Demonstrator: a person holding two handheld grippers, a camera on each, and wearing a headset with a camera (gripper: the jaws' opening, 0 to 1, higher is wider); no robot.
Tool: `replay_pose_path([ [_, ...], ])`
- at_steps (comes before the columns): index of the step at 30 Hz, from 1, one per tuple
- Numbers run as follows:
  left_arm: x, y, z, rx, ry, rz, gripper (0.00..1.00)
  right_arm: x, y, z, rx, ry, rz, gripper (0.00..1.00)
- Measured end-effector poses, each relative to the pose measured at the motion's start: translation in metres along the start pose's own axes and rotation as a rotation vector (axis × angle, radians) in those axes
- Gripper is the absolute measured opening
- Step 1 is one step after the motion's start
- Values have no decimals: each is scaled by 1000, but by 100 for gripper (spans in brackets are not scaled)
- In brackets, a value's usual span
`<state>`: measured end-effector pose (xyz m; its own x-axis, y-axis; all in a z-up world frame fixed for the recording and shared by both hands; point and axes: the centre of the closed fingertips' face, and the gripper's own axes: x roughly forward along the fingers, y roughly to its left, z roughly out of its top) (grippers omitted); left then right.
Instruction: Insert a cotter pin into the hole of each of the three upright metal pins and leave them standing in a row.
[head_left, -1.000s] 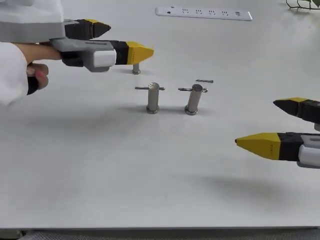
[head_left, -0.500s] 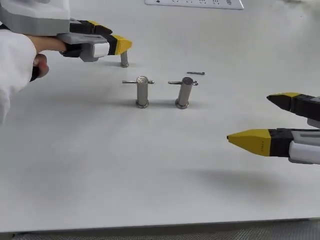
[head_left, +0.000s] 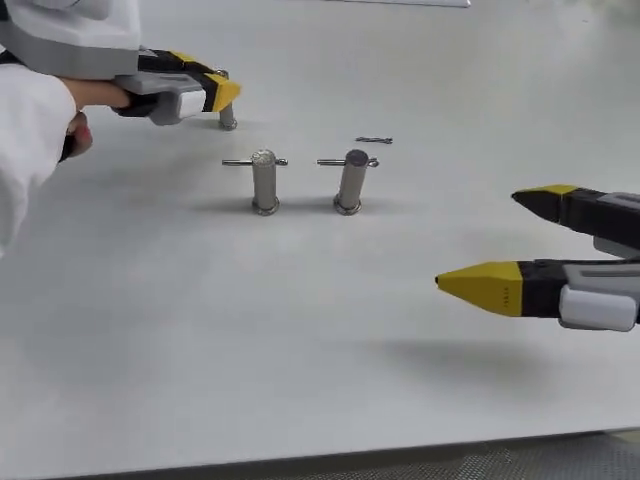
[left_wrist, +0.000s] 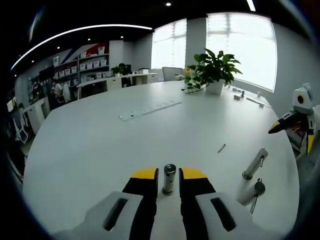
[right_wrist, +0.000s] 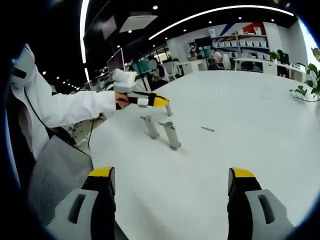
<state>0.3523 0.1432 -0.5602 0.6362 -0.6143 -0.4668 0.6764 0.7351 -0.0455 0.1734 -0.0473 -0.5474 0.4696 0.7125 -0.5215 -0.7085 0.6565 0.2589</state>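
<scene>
White table (head_left: 300, 350) spreads wide in a big office room. At the far left, the left tool (head_left: 226, 86) has its jaws close on both sides of a bare metal pin (left_wrist: 169, 179); I cannot tell if they squeeze it. Next stand a second metal pin (head_left: 264, 184) with a cotter pin (head_left: 236, 162) through it, and a third metal pin (head_left: 349, 184) with another cotter pin (head_left: 328, 162). A loose cotter pin (head_left: 374, 140) lies just behind. The right tool (head_left: 476, 240) gapes wide, holding nothing. Two look done; one is left.

Head view high; gripper views low, seemingly opposed, sharing pins (left_wrist: 255, 163).
</scene>
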Motion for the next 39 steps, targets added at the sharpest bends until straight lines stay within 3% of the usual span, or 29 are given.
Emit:
replay_pose_path([
  [8, 3, -4, 2, 29, 8, 26, 7, 1, 0, 0, 5, 0, 0, 91],
  [12, 1, -9, 4, 38, 5, -2, 6, 1, -1, 0, 1, 4, 1, 90],
  [17, -8, -11, 7, 98, 14, 20, 5, 0, -2, 5, -5, -7, 0, 90],
  [19, -17, -13, 18, 154, -3, 28, 5, -2, -3, 7, -7, -12, 0, 90],
  [20, -23, -20, 26, 189, -27, 4, 5, -2, -3, 8, -9, -15, -1, 89],
  [23, -41, -35, 44, 208, -72, -41, 5, -4, -3, 8, -13, -17, -2, 89],
  [26, -44, -34, 53, 245, -105, -84, 5, -5, -3, 7, -15, -16, -3, 89],
  [27, -56, -46, 63, 207, -144, -123, 5, -5, -2, 8, -13, -21, 0, 88],
  [28, -58, -49, 65, 197, -155, -134, 5, -6, -1, 8, -13, -21, 1, 88],
  [30, -72, -65, 75, 175, -198, -194, 5, -6, 0, 8, -17, -24, 3, 88],
  [31, -77, -72, 78, 197, -209, -225, 5, -6, 2, 9, -20, -26, 6, 88],
  [33, -87, -84, 83, 160, -243, -285, 5, -6, 3, 10, -27, -27, 11, 87],
  [34, -91, -87, 84, 140, -252, -302, 5, -6, 4, 10, -29, -27, 12, 87],
  [39, -105, -105, 81, 179, -251, -346, 5, -8, 9, 11, -43, -27, 23, 86],
])
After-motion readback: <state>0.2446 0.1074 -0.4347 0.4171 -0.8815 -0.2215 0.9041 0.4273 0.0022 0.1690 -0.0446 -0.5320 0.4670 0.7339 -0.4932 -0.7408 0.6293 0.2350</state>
